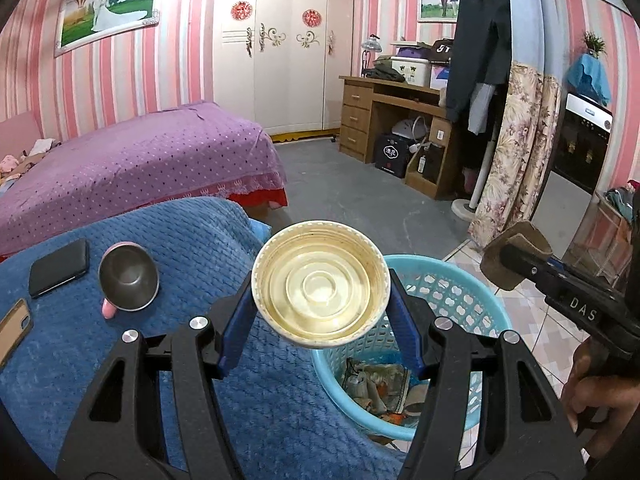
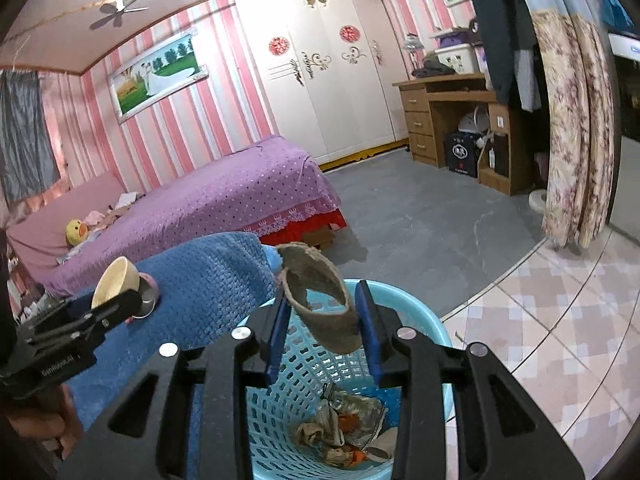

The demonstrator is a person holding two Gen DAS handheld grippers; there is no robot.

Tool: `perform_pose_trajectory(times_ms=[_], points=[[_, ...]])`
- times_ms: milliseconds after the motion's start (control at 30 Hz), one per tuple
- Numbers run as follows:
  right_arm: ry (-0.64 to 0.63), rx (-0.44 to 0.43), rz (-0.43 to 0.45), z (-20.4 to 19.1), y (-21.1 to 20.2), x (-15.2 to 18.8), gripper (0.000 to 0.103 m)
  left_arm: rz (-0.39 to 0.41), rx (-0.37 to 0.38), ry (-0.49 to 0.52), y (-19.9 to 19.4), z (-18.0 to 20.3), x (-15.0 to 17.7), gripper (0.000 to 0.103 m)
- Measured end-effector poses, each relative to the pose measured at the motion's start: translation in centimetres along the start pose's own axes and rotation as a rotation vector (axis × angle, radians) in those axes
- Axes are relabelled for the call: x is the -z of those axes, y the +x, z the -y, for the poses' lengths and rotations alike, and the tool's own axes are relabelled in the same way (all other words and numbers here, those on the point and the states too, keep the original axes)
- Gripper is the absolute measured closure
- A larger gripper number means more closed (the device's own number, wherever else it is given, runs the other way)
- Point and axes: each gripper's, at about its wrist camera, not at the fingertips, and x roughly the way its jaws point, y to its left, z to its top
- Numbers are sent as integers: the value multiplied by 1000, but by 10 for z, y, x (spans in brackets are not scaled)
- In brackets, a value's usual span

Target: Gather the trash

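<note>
Below both grippers the light-blue basket (image 2: 420,312) stands with its mouth wide open, only some crumpled wrappers (image 2: 348,428) lying at the bottom, so the drop straight down is unblocked. The left gripper (image 1: 320,292) carries a cream lid (image 1: 320,288) that fills the gap between its fingers, above the basket's near rim. To its left the blue blanket (image 1: 180,360) butts against the basket and bears a steel cup (image 1: 128,276) and a dark phone (image 1: 60,266). The right gripper (image 2: 324,316) holds a brown cardboard tube (image 2: 320,300) over the basket. Beyond and to its right, grey floor (image 2: 420,232) and tiles (image 2: 560,320) lie bare.
</note>
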Motion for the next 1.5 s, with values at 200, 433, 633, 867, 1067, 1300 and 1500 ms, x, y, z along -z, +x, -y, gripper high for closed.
perform_pose_trajectory(times_ms=[200, 433, 633, 867, 1067, 1300, 1500], points=[[16, -7, -5, -1, 7, 3, 28, -16, 5, -11, 11, 1, 0, 43], [138, 32, 80, 26, -9, 2, 28, -51, 52, 10, 31, 22, 2, 43], [156, 64, 90, 32, -9, 2, 28, -62, 85, 45, 48, 44, 4, 11], [78, 15, 88, -7, -7, -2, 26, -24, 39, -2, 14, 1, -1, 11], [-20, -132, 47, -107, -4, 18, 18, 78, -125, -12, -70, -83, 15, 6], [-175, -223, -37, -207, 6, 69, 16, 135, -326, -130, -140, -184, 60, 6], [-218, -176, -19, -240, 3, 89, 14, 122, -481, -157, -170, -243, 102, 6]])
